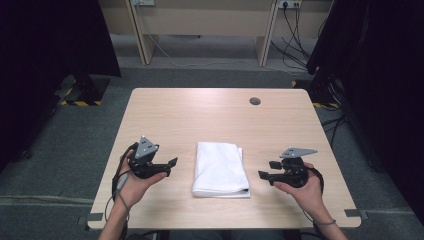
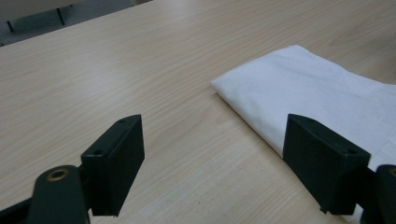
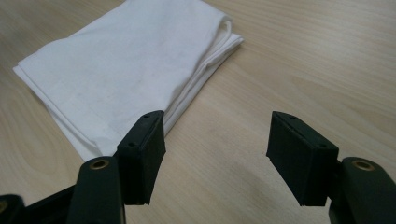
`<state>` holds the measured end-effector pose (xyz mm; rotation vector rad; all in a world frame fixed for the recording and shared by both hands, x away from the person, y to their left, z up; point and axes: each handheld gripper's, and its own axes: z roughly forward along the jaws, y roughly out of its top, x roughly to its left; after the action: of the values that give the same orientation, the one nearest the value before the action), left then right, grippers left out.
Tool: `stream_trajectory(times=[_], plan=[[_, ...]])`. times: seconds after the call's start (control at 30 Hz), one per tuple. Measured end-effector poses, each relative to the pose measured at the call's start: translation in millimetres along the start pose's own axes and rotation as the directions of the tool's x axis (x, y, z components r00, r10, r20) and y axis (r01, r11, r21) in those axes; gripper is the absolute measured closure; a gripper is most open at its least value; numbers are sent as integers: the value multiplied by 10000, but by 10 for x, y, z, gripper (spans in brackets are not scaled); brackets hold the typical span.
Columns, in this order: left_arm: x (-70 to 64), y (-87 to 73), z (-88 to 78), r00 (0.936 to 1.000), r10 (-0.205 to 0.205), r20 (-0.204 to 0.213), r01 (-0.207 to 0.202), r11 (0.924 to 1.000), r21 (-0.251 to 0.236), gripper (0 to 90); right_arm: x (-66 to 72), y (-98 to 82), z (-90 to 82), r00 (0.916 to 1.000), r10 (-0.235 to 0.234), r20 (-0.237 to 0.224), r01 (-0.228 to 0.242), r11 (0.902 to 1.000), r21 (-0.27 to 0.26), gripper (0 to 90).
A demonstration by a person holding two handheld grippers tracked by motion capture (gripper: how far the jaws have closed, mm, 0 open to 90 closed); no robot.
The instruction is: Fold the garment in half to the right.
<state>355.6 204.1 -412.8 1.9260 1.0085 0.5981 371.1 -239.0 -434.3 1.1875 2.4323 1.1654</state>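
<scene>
On the table, high view:
Cloth: folded white, lying flat at the near middle of the table, between the two grippers and touching neither.
Left gripper: held in a hand left of the cloth, jaws apart and empty, pointing at the cloth's left edge.
Right gripper: held in a hand right of the cloth, jaws apart and empty, pointing at its right edge.
Risk: if one side bites before the other, the cloth would likely slide across the smooth wood or pull skew.
Surface: pale wood grain, bare but for the cloth; a round cable hole near the far edge.
Room: grey carpet, dark curtains left and right, a pale desk at the far wall with cables trailing from sockets.

Left gripper view:
Jaws: wide apart, nothing between them but bare wood.
Cloth: to the right, its far corner ahead of the right jaw.
Risk: a low approach could push the folded edge instead of pinching it, bunching the layers.

Right gripper view:
Jaws: wide apart, only wood between them.
Cloth: to the left, its stacked layers showing along the near edge.
Risk: a shallow bite might take only the top layer, so the fold would likely open when lifted.
</scene>
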Motion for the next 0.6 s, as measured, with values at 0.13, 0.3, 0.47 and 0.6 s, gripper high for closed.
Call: stream_trajectory(times=[0.13,0.3,0.47,0.6], plan=[[-26,-51,-65,10000,-42,-32,41,9999,-157,201,-57,-18,-75,9998,145,123,-143,9997,-174,355],[-26,-51,-65,10000,-42,-32,41,9999,-157,201,-131,-64,-191,9989,349,326,-339,9990,-303,340],[-28,-80,-113,9999,-121,-92,118,9995,-307,200,-165,-92,-224,9981,462,402,-447,9983,-370,336],[-24,-106,-134,9999,-130,-114,127,9995,-289,201,-200,-126,-256,9970,609,476,-587,9972,-457,332]])
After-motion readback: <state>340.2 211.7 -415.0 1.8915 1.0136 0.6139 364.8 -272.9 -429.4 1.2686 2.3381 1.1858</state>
